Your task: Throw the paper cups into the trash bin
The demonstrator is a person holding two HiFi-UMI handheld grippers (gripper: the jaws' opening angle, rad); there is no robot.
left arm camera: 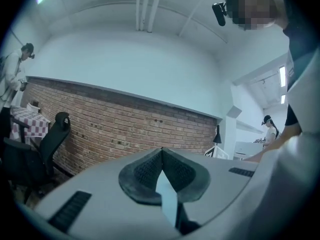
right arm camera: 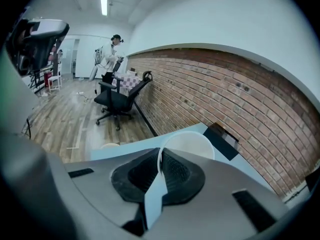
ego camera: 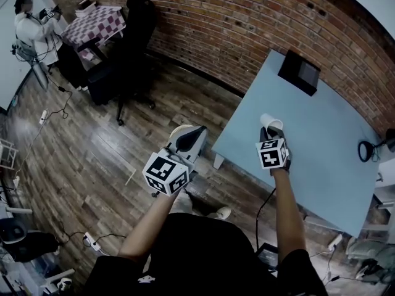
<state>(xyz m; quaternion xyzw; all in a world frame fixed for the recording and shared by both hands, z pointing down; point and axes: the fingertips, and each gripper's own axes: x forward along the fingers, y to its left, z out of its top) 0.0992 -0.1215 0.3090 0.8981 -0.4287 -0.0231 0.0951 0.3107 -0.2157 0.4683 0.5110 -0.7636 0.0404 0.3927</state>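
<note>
Midway: right gripper [right arm camera: 160, 156] clamps the rim of a white paper cup [right arm camera: 192, 143] over the pale blue bench [ego camera: 321, 134], not yet binned; left gripper [left arm camera: 161, 156] is closed, empty.

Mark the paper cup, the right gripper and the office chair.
paper cup [right arm camera: 192, 143], right gripper view, its white side above the jaws.
right gripper [ego camera: 272, 129], head view, between its fingertips.
office chair [ego camera: 139, 20], head view, its black backrest.

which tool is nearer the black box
Right. The right tool, gripping a cup, is over the table short of the box; the left tool is over floor.
</note>
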